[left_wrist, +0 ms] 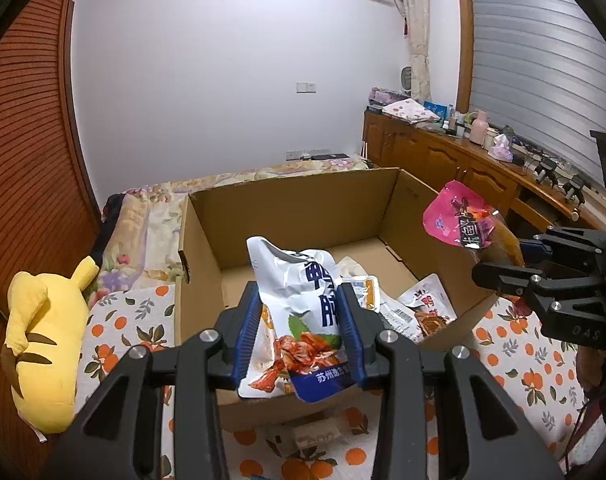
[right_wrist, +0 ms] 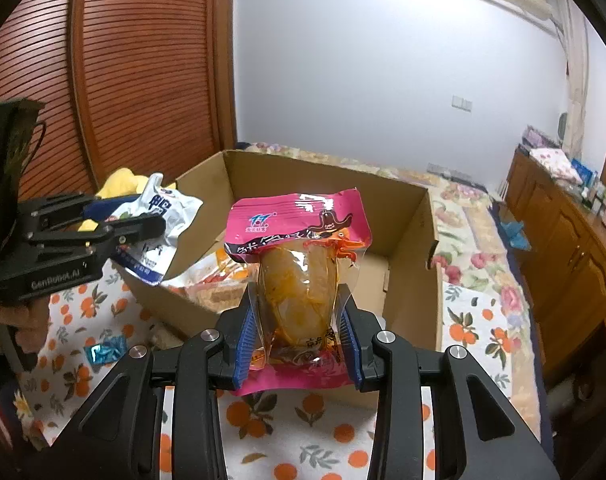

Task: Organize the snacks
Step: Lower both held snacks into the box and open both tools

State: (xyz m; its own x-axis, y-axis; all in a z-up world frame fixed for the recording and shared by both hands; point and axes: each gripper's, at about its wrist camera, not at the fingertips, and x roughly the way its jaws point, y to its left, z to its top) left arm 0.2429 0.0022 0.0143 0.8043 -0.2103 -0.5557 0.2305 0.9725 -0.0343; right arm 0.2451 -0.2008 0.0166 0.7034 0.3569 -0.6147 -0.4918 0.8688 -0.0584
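Left gripper (left_wrist: pixel 301 334) jaws pinch a white snack bag (left_wrist: pixel 299 304); right gripper (right_wrist: pixel 299 338) jaws pinch a pink packet (right_wrist: pixel 299 240). Both hang above the open cardboard box (left_wrist: pixel 299 204) on the bed (left_wrist: pixel 143 216), yellow plush (left_wrist: pixel 43 344) left.

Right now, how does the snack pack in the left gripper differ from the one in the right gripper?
The white and blue pack is opaque, with printed food pictures; the pink pack has a clear window showing its yellowish contents. The white and blue pack looks crumpled at its top, the pink pack flatter and tidier. Both stand upright, pinched low between blue fingers, over the near edge of the cardboard box.
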